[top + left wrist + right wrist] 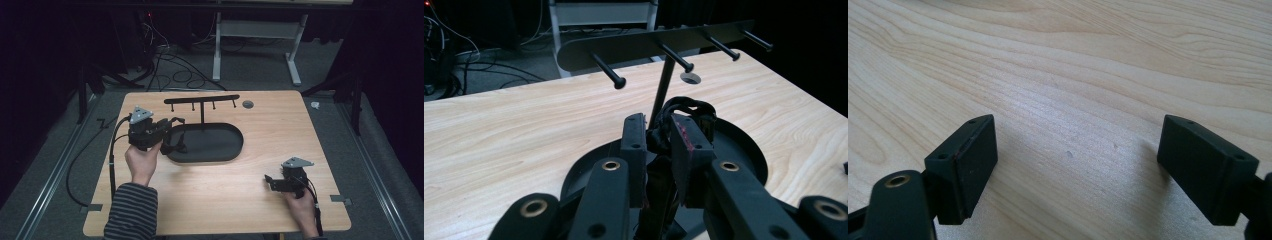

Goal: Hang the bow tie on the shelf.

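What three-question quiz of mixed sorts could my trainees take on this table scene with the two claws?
1. True or false: the right claw grips a black cord.
2. The left claw holds its bundle over which thing? A) a wooden bowl B) the black oval tray C) a metal bucket
3. Fill in: the stand's bar carries ____ pegs.

Key: 1 false, it is open above bare table; 2 B; 3 four.
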`<action>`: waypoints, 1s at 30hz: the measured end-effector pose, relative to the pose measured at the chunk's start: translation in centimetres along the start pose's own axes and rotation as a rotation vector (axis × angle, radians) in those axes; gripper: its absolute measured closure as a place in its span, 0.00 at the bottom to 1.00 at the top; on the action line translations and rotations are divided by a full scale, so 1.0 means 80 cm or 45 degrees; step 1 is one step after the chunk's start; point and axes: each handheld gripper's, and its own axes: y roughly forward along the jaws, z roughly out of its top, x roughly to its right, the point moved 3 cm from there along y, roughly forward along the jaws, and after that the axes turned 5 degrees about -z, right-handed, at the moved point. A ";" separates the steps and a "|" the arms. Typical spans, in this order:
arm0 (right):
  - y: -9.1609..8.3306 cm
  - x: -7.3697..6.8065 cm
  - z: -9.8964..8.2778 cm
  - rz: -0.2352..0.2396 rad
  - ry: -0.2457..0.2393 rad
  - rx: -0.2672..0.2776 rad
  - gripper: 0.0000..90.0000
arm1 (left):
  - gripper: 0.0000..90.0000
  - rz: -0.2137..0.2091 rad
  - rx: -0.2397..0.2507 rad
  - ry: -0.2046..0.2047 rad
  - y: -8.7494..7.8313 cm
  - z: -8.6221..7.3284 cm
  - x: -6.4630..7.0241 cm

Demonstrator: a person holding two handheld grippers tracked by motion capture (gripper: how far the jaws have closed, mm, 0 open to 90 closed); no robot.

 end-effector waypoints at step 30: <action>0.000 0.000 0.000 0.001 -0.003 0.001 0.19 | 0.86 0.154 0.019 -0.070 0.041 0.028 -0.040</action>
